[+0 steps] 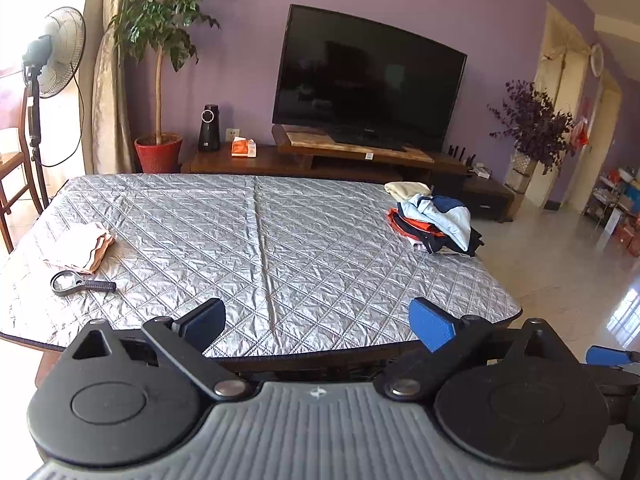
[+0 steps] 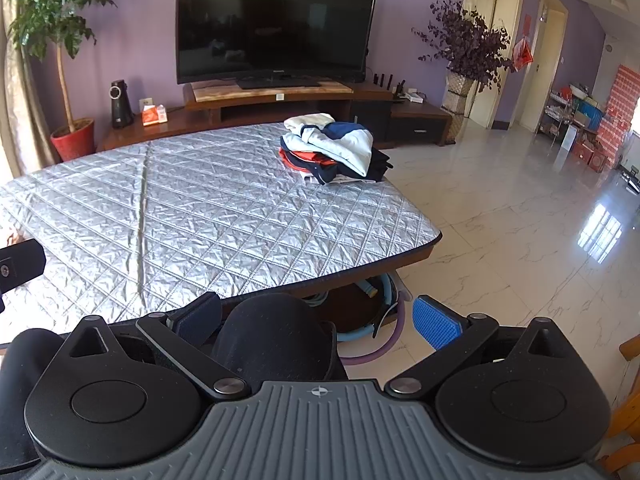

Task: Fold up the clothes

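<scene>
A pile of unfolded clothes (image 1: 434, 222), light blue, navy, orange and cream, lies at the far right of the table with the silver quilted cover (image 1: 256, 240). The pile also shows in the right wrist view (image 2: 334, 148). A folded pale pink garment (image 1: 80, 246) lies at the left of the table. My left gripper (image 1: 318, 322) is open and empty above the table's near edge. My right gripper (image 2: 320, 320) is open and empty, off the near right corner of the table (image 2: 200, 208), above the person's dark-clad knee (image 2: 276, 336).
A magnifying glass (image 1: 78, 283) lies near the pink garment. Behind the table stand a TV (image 1: 366, 80) on a wooden stand, a potted tree (image 1: 158, 148) and a fan (image 1: 52, 56). Hoops (image 2: 384, 320) lie under the table. Tiled floor (image 2: 500, 220) stretches to the right.
</scene>
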{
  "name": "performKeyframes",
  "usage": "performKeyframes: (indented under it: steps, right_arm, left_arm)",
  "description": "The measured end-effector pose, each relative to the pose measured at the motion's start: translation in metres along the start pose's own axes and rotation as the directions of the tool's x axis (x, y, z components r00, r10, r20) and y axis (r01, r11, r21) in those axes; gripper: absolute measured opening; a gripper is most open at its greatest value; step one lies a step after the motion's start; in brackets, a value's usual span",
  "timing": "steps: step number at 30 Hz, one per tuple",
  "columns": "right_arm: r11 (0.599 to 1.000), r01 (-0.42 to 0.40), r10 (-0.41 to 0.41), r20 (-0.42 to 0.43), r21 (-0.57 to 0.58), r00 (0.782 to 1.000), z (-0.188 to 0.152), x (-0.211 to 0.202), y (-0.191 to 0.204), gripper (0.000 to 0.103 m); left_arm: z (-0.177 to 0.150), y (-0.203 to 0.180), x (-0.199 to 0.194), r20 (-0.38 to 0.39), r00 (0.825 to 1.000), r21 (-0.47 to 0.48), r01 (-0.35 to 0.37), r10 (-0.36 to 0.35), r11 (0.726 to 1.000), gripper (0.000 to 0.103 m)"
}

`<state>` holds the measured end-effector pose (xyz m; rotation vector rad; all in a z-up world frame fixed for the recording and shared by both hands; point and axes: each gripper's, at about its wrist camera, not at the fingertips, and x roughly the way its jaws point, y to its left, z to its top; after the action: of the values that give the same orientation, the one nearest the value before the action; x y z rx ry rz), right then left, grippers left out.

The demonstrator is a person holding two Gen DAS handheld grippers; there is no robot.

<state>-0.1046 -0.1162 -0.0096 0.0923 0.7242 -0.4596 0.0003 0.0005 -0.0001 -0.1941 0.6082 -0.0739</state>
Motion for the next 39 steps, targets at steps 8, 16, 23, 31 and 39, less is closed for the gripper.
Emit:
performKeyframes:
  steps: [8, 16, 23, 31, 39]
  right_arm:
    - [1.0, 0.001, -0.001, 0.004, 0.0, 1.0, 0.0, 0.0, 0.002, 0.103]
    - [1.0, -0.001, 0.001, -0.004, -0.004, 1.0, -0.003, 0.004, 0.003, 0.103]
    - [1.0, -0.003, 0.002, -0.014, -0.005, 1.0, -0.004, 0.004, 0.004, 0.103]
    - [1.0, -0.007, 0.006, -0.027, -0.004, 1.0, -0.005, 0.005, 0.004, 0.103]
    - [1.0, -0.005, 0.005, -0.03, -0.006, 1.0, -0.005, 0.005, 0.004, 0.103]
  left_arm:
    - [-0.004, -0.006, 0.008, 0.008, 0.999, 0.078, -0.031, 0.031, 0.996, 0.099]
    - [-0.011, -0.003, 0.01, -0.008, 1.0, 0.068, -0.028, 0.028, 0.997, 0.1]
    - [-0.009, -0.004, 0.01, -0.025, 1.0, 0.062, -0.015, 0.017, 0.998, 0.1]
    - [-0.011, -0.002, 0.012, -0.04, 0.999, 0.06, -0.005, 0.007, 0.998, 0.101]
    - [-0.01, -0.003, 0.01, -0.046, 0.999, 0.071, 0.002, 0.001, 0.997, 0.101]
